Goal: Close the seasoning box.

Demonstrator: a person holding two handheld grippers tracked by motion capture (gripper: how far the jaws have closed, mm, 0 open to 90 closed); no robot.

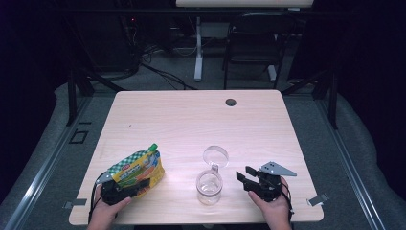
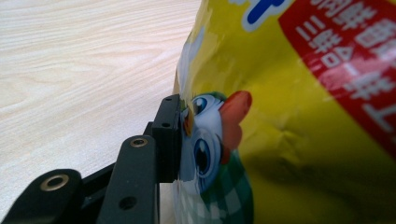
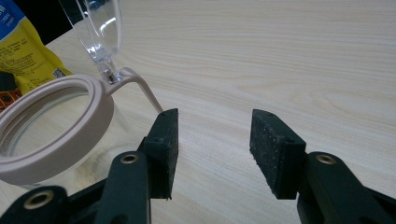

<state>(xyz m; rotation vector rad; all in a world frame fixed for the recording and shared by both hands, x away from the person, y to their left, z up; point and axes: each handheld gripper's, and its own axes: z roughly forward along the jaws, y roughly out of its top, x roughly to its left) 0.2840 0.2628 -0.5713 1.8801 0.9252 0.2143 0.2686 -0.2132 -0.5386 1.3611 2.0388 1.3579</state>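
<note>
Apparently readying a pour, the left gripper [image 1: 125, 188] has its jaws pressed on the yellow spouted pouch [image 1: 139, 167] at the table's [image 1: 191, 120] near-left edge, while the right gripper [image 1: 249, 178] waits wide and empty beside the open-lidded glass jar [image 1: 209, 187].

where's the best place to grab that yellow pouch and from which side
Judging by its pose, take the yellow pouch at its flat bottom end, coming from the near-left, where the left gripper is. It lies flat with the green cap pointing away, so the near end sits between the jaws.
</note>
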